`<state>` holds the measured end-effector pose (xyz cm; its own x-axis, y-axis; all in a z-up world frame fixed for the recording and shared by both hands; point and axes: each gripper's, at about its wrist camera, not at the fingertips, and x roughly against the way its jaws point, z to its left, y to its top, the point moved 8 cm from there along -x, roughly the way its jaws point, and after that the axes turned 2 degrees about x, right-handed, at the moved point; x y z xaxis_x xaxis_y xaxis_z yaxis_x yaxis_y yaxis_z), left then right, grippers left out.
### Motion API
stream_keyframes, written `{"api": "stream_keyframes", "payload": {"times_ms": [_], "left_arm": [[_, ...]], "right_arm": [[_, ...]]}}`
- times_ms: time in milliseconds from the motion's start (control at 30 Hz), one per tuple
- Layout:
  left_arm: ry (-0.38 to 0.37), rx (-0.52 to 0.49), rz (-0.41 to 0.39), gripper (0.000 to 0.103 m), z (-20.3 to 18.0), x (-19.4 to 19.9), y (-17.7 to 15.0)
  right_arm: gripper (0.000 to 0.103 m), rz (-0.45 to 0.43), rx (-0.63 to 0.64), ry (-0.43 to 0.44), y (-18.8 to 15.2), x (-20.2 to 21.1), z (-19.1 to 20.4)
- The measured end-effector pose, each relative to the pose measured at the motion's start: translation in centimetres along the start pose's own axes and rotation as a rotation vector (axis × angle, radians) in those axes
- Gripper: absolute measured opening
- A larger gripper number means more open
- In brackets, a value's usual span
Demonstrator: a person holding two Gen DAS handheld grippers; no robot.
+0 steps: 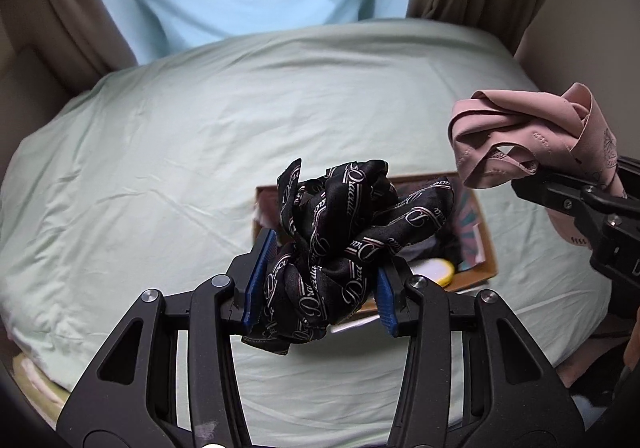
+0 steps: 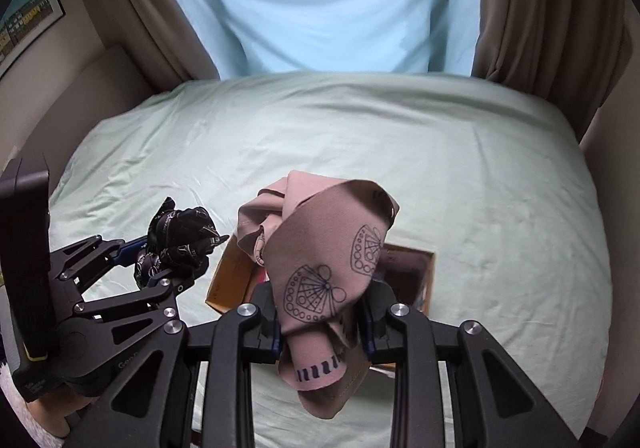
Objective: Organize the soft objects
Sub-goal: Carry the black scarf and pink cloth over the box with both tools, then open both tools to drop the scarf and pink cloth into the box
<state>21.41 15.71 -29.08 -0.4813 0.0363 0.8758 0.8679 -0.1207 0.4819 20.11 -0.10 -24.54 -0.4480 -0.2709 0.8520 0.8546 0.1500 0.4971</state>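
A bunched black scarf [image 1: 340, 244] with pale script lettering is pinched between the blue-padded fingers [image 1: 260, 268] of the left gripper [image 1: 320, 280], closed partway onto the cloth. A crumpled pink cloth [image 2: 320, 268] with dark line drawings is clamped likewise in the right gripper [image 2: 322, 324]. Both bundles are held lifted above an open cardboard box [image 2: 228, 280] resting on the pale green bed [image 2: 480, 188], apparently so they can be dropped inside.
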Motion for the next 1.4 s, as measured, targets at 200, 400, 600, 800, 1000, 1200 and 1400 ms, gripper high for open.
{"api": "stream_keyframes", "payload": {"times_ms": [200, 400, 600, 800, 1000, 1200, 1400], "left_arm": [[-0.018, 0.012, 0.108, 0.042, 2.1, -4.7, -1.8], [-0.05, 0.027, 0.19, 0.042, 1.7, -8.6, -2.1], [-0.07, 0.035, 0.262, 0.042, 1.0, -12.3, -2.0], [-0.071, 0.015, 0.324, 0.042, -0.5, -15.7, -1.8], [-0.1, -0.041, 0.347, 0.091, -2.5, -16.6, -1.8], [-0.081, -0.095, 0.403, 0.103, -2.9, -16.4, -3.5], [-0.066, -0.059, 0.387, 0.103, -2.2, -15.4, -3.5]], "right_arm": [[0.026, 0.099, -0.053, 0.014, -0.3, -4.7, 0.9], [0.026, 0.224, -0.13, 0.004, -0.8, -9.2, -0.2], [0.026, 0.33, -0.232, 0.014, -2.0, -13.3, -1.3], [0.026, 0.403, -0.336, 0.047, -2.8, -16.8, -3.1], [0.035, 0.445, -0.422, 0.085, -3.4, -18.8, -3.7], [0.095, 0.458, -0.404, 0.008, -3.8, -18.7, -5.1], [0.096, 0.469, -0.406, -0.02, -4.4, -18.0, -5.9]]}}
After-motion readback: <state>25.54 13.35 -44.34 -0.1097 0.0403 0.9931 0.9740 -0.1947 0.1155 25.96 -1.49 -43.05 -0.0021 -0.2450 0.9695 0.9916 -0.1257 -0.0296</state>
